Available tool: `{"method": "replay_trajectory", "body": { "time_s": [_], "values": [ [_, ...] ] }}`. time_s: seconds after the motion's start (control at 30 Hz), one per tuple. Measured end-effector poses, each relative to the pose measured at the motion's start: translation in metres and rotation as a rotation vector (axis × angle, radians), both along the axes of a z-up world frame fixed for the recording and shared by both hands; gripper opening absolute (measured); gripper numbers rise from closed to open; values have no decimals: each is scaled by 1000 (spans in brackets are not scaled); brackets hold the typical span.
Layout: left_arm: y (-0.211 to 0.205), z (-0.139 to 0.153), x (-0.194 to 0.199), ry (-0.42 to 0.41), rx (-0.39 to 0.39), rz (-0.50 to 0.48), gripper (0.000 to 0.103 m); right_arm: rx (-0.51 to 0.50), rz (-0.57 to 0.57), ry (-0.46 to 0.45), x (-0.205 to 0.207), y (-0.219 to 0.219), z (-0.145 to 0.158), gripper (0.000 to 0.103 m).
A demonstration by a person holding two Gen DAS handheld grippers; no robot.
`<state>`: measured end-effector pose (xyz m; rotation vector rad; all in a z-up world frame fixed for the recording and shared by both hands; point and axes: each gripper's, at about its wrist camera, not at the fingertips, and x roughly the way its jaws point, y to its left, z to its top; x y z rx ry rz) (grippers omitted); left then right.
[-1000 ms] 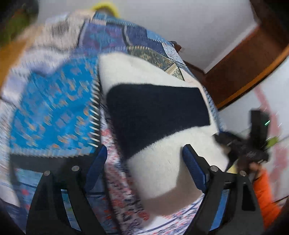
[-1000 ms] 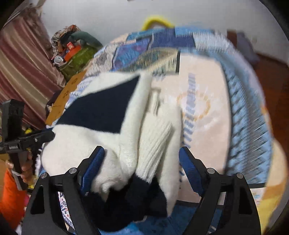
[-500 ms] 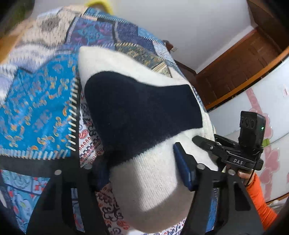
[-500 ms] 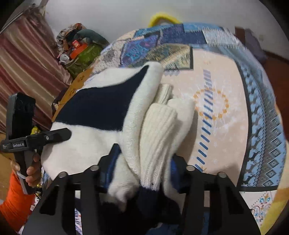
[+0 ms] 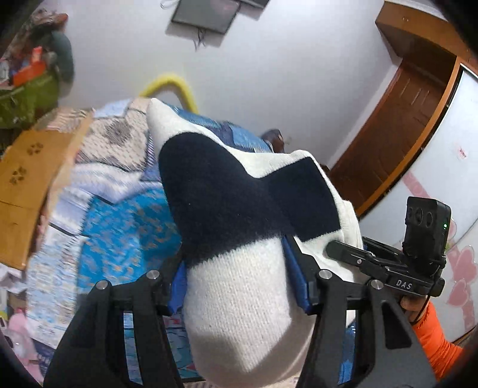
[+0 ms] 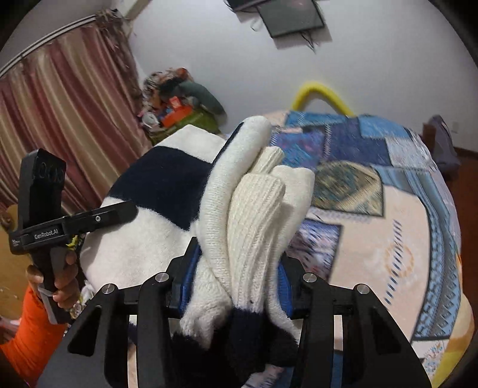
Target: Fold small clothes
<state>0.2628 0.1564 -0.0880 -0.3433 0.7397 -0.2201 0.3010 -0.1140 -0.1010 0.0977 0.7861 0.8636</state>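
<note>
Both tools clamped sweater (image 5: pixel 239 292), lifted it off bedspread (image 6: pixel 388 238).

Looks like somebody's bedroom at home: a bed (image 6: pixel 388 226) is sitting under a patchwork quilt (image 6: pixel 352 143), striped curtains (image 6: pixel 59 125) are hanging on one side, a wooden door (image 5: pixel 397 125) is showing, and clutter (image 6: pixel 179 107) is piling up in the corner.

a white wall (image 6: pixel 373 74) carries a dark framed panel (image 6: pixel 289 18) hung high. striped pink curtains (image 6: pixel 59 119) hang at one side; a brown wooden door (image 5: pixel 397 125) stands at the other. a patchwork blue bedspread (image 6: pixel 388 194) covers the bed.
</note>
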Motion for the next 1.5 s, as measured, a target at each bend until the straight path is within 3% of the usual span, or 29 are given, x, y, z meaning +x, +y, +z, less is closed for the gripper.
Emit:
{"method": "replay_trajectory", "body": {
  "time_s": [0.2, 0.3, 0.43, 0.53, 0.63, 0.73, 0.93, 1.3, 1.5],
  "values": [
    [34, -13, -3, 22, 18, 67, 57, -2, 42, 24, -2, 42, -15, 41],
    [51, -44, 5, 78, 7, 93, 57, -28, 58, 66, 6, 63, -40, 41],
    [73, -109, 18, 213, -36, 116, 57, -101, 66, 159, 21, 85, -87, 42],
    [78, -155, 27, 307, 15, 129, 58, -184, 56, 157, 28, 92, -114, 45],
    [82, -167, 22, 271, -16, 126, 65, -176, 65, 151, 31, 89, -119, 51],
    [81, -163, 18, 250, 10, 129, 65, -193, 77, 129, 27, 89, -114, 56],
    [65, -114, -4, 167, 174, 165, 64, -207, 41, 27, 4, 79, -83, 60],
    [7, 40, -112, -242, 268, 191, 64, 5, -12, -324, -92, 35, 53, 60],
    [-35, 91, -184, -444, 331, 200, 64, 113, -11, -473, -160, 19, 97, 60]
  ]
}}
